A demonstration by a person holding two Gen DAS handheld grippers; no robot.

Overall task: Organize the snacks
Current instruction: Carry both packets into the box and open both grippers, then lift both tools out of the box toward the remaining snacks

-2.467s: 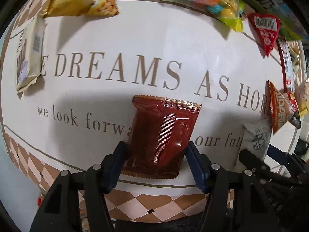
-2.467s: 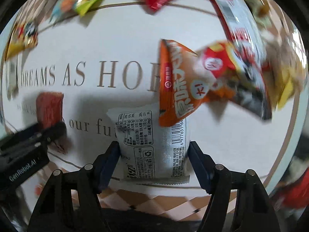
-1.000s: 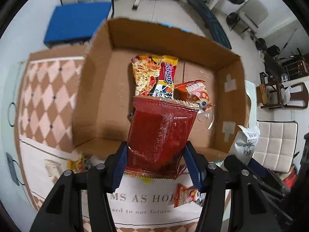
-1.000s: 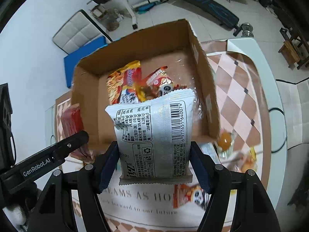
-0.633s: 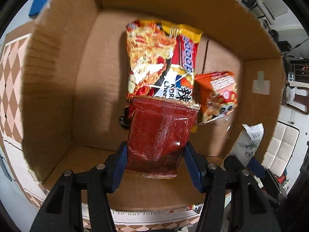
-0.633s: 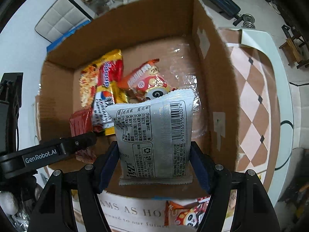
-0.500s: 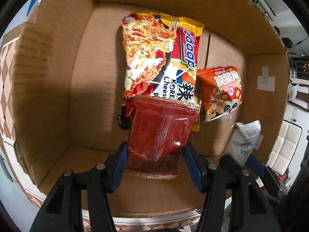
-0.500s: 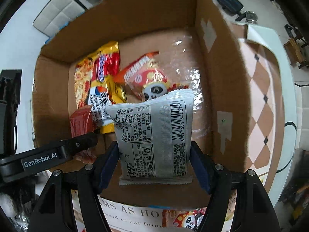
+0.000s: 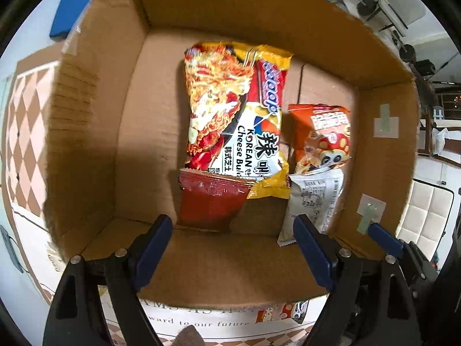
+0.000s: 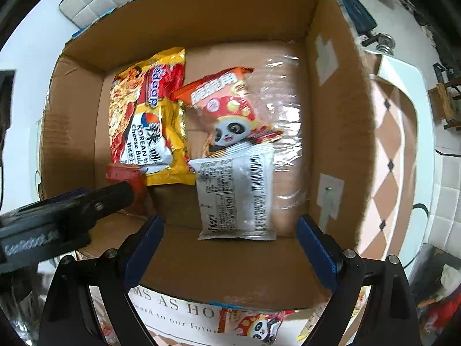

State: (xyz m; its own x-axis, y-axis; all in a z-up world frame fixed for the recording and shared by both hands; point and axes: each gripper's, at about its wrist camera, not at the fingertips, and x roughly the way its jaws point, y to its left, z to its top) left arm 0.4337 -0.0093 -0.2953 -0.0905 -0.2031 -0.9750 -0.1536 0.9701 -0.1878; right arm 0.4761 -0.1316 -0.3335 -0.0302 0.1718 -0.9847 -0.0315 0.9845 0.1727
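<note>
Showing black angular frames on both tools, the left gripper (image 9: 233, 248) and the right gripper (image 10: 230, 248), each fitted with long dark-blue pads (image 9: 152, 242) on the inner faces. Carrying round silver screws (image 10: 348, 253) at the finger joints. Bearing faint white "GenRobot" lettering (image 10: 30, 241) along one black side.

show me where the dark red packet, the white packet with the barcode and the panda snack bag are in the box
dark red packet (image 9: 211, 201), left wrist view, middle of its red face.
white packet (image 10: 236, 193), right wrist view, middle of its printed back.
panda snack bag (image 10: 227, 109), right wrist view, on its front above the panda's head.
</note>
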